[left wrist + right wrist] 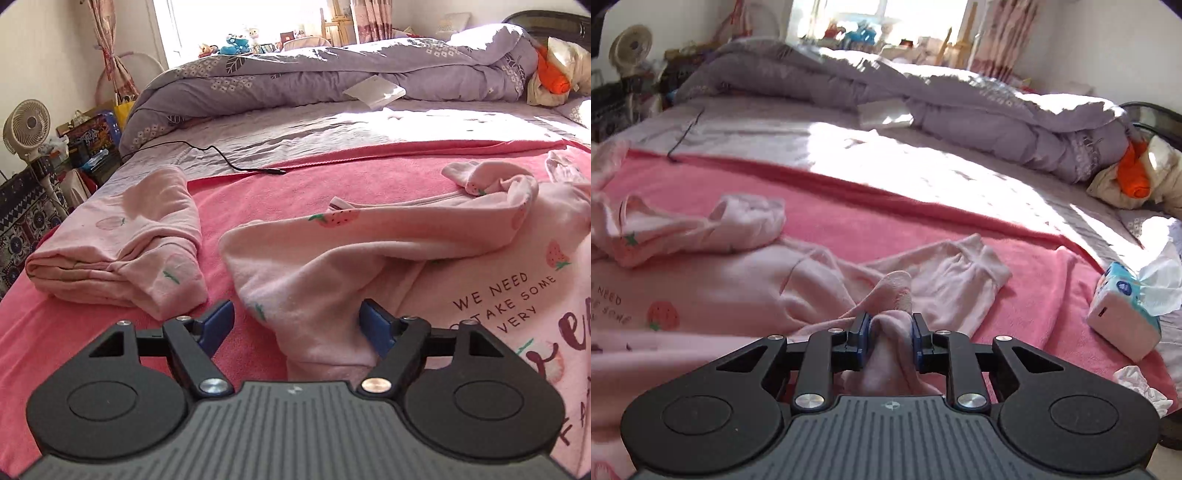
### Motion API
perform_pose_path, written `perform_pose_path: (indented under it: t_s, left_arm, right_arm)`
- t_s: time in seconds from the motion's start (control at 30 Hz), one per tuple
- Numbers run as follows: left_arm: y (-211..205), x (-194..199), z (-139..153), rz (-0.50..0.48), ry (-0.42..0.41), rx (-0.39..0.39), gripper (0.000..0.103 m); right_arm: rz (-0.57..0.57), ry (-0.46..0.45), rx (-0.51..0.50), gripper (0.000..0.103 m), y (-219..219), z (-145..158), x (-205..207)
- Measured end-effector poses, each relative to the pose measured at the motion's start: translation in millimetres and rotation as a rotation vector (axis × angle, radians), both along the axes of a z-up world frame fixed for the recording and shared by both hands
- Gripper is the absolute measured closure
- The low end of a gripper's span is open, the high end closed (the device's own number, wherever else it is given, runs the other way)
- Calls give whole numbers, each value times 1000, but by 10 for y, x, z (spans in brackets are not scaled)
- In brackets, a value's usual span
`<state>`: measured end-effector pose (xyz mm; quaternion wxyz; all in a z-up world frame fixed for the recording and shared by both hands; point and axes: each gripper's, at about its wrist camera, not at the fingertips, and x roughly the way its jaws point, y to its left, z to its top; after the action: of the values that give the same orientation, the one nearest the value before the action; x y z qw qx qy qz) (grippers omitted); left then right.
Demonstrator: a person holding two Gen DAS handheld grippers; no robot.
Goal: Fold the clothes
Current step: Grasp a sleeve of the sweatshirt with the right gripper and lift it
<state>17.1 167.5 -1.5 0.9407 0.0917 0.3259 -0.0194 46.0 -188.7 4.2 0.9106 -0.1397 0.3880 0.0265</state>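
Note:
A pale pink top with strawberry prints and dark lettering [369,251] lies rumpled on a pink blanket [258,195] on the bed. My left gripper [295,317] stands open and wide over its lower left corner. Cloth lies between the blue fingers [218,321] and brushes the right one, but it is not pinched. In the right wrist view the same top [738,280] spreads to the left, one sleeve [960,280] stretched right. My right gripper [890,325] is shut on a raised fold of that pink cloth. A second pink garment [122,251] lies folded at the left.
A lilac duvet [332,74] is heaped along the far side of the bed. A black cable [221,155] crosses the sheet. A tissue pack [1123,317] sits at the right blanket edge, with crumpled tissue [1137,384] nearby. A fan [26,125] and clutter stand beyond the left edge.

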Motion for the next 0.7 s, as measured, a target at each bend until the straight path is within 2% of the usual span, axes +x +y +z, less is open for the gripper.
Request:
perform_pose_path:
  t_s: [0.03, 0.07, 0.13, 0.2, 0.23, 0.27, 0.33, 0.43, 0.5, 0.53, 0.57, 0.6, 0.63, 0.7]
  left_arm:
    - [54, -36, 3, 3, -5, -7, 24]
    - [113, -82, 0, 4, -9, -12, 22]
    - [229, -170, -3, 6, -17, -25, 22]
    - [321, -226, 12, 5, -17, -70, 22]
    - [354, -258, 28, 6, -22, -86, 22]
    - [358, -287, 42, 5, -34, -89, 22]
    - [335, -345, 59, -18, -52, -86, 22]
    - [249, -418, 19, -52, -58, -51, 22]
    - [205, -452, -8, -55, -64, -21, 22]
    - [203, -460, -14, -61, -65, -21, 22]
    - [204, -469, -19, -67, -65, -24, 22]
    - [228, -475, -18, -71, -63, -39, 22]
    - [251, -479, -20, -73, -60, -55, 22]
    - [294, -462, -32, -72, -47, -83, 22]
  right_arm:
    - [18, 8, -33, 70, 38, -30, -32]
    - [20, -9, -65, 56, 94, -13, -61]
    - [-25, -80, -87, 34, 155, 171, -98]
    - [-31, -147, -21, 28, 202, 399, -61]
    - [-19, -156, 37, 20, 249, 487, -4]
    - [5, -152, 109, 16, 315, 560, 102]
    - [37, -112, 184, 16, 546, 547, 403]
    - [46, -2, 185, 16, 968, 281, 960]
    - [45, 97, 169, 21, 1208, 37, 1268]
    - [34, 125, 159, 36, 1310, -79, 1358]
    - [22, 134, 155, 42, 1390, -144, 1413]
    - [8, 103, 151, 58, 1426, -103, 1402]
    - [-5, 57, 136, 92, 1453, -25, 1378]
    - [-21, -21, 162, 92, 1401, 195, 1302]
